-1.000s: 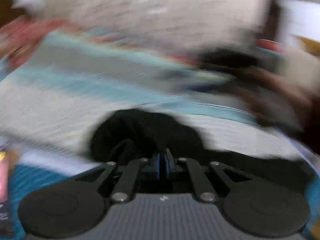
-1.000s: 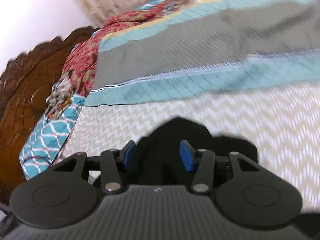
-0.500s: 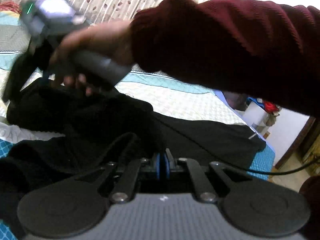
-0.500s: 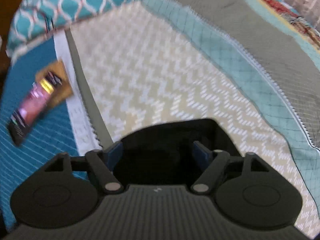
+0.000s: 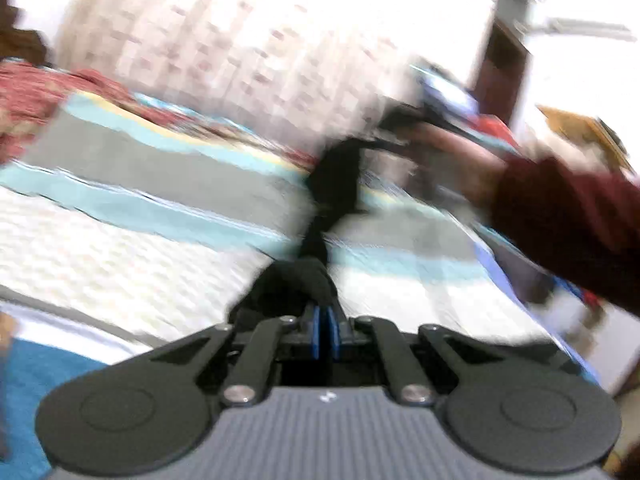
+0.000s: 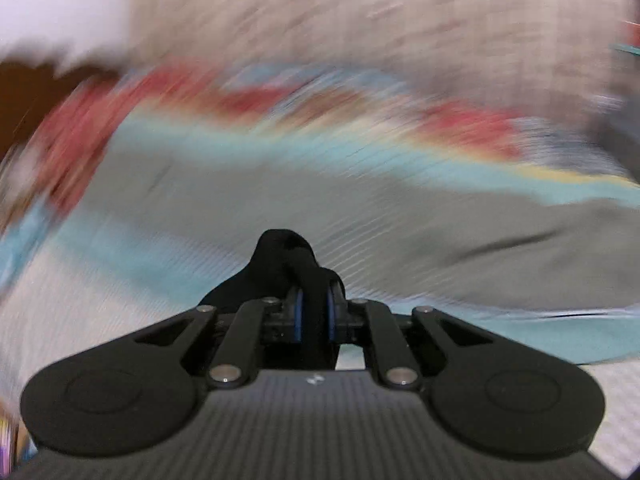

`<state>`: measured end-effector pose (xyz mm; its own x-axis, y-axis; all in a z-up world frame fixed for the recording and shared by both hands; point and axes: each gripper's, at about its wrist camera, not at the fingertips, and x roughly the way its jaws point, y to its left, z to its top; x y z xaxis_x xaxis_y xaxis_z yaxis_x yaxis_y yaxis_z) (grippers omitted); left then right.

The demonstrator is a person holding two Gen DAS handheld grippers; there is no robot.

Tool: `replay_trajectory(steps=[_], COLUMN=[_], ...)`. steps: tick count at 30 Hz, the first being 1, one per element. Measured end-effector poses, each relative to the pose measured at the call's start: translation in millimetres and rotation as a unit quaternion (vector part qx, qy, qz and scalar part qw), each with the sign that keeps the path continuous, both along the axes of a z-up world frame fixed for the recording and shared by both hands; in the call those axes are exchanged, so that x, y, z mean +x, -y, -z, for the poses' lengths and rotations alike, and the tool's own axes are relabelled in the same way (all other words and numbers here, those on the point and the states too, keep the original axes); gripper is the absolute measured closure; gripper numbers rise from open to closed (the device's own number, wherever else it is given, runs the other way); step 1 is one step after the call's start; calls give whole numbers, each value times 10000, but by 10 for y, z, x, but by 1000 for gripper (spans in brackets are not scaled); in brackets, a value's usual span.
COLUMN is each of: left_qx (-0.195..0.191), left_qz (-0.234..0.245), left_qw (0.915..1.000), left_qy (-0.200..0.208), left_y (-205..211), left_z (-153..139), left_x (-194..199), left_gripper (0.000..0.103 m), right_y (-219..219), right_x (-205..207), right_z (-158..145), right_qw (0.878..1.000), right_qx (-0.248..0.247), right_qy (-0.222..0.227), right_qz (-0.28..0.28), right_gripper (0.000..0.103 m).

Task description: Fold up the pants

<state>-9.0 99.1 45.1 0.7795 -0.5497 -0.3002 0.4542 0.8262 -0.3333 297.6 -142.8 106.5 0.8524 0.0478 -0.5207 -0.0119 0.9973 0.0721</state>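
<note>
The black pants hang stretched in the air over the bed. My left gripper is shut on one end of them. The dark cloth runs up and away to my right gripper, held by a hand in a maroon sleeve. In the right wrist view my right gripper is shut on a bunched fold of the pants. Both views are blurred by motion.
The bed has a sheet striped in teal, grey and white zigzag. A red patterned blanket lies at its far left. A curtain hangs behind. A dark wooden headboard stands at the left.
My right gripper has closed on the pants, having been open around them. Both grippers have lifted the pants off the bed and pulled them apart. The left stays shut.
</note>
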Motion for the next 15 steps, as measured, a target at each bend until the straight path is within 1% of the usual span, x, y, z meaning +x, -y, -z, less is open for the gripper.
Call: replay_trajectory(steps=[1,2,4,5,7,9,10,11,12,14,15], left_qx=[-77,-157,-253,-312,-312,-105,-10,29,20,1,58], left_qz=[-232,-488,-897,-1029,-1215,-1337,-1394,-1415,-1404,-1383,-1399], left_qw=[9997,9987,9955,9939,9915,9896,9883,9872,9865,9859,9861], left_qy=[-7,-27,-159,-250,-354,-510,-625,-737,-846,-940,-892], left_y=[-108,-214,-387,-459,-521,-472,-503,-506,-507,-503,-511], left_z=[-26,-38,-22,-3,39,134,172,204,196,195,183], left_x=[42,93,198,250,324,379,402,436,453,425,374], left_gripper=[98,98,98,98,98,98,98,98,98,98,98], right_y=[317,661,1186,1435,1866,2169,2282,2436,2547,2771,2832], right_x=[-50,-133,-328,-452,-716,-940,-1030,-1120,-1188,-1392,-1484], right_z=[-129,-255,-371,-409,-420,-319,-232,-103,2,266,363], right_qw=[9987,9945,9833,9768,9659,9589,9557,9522,9500,9395,9354], right_qx=[140,277,428,484,609,699,718,748,815,981,1052], right_qy=[230,447,710,796,824,670,545,306,57,-227,-305], right_qz=[440,901,1620,1930,2378,2667,2802,2946,3015,3273,3363], right_gripper=[89,89,89,89,88,81,71,43,33,31,31])
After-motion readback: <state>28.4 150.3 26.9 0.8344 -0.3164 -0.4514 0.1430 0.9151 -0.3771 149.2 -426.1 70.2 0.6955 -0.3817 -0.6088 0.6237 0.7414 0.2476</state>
